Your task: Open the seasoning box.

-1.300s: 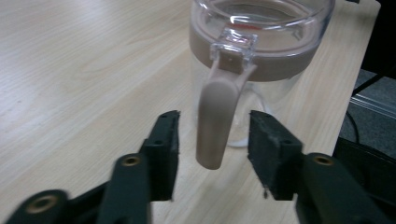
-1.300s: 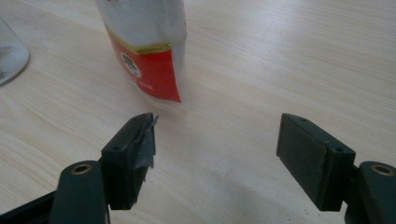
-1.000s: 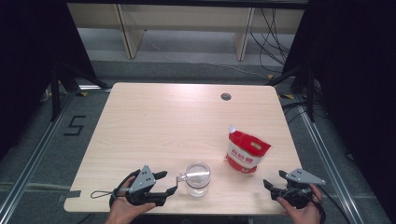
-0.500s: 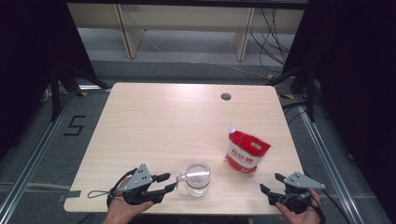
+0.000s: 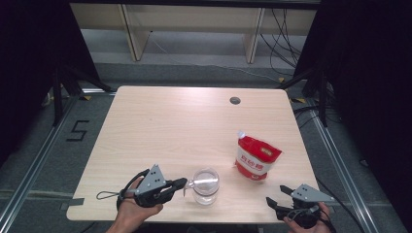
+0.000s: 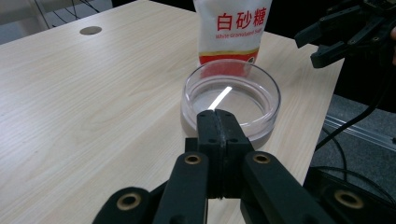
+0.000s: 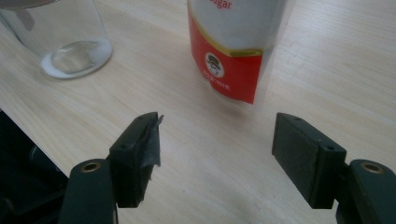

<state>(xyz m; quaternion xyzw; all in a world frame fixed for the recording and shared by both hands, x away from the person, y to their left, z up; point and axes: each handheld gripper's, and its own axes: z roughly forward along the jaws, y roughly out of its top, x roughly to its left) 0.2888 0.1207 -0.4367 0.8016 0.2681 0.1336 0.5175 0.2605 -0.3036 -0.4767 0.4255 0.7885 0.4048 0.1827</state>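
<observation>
Clear glass cup stood upright near table's front edge, a thin white layer on its bottom. Red-and-white sugar pouch stood upright, near, to its right.

Red-and-white sugar pouch, clear glass, black tongs

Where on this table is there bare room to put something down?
The whole far half of the table is bare wood, up to the small round hole, and so is the left side. The near edge is crowded: the left gripper sits against the glass dish, with the sugar bag and right gripper beside it.
</observation>
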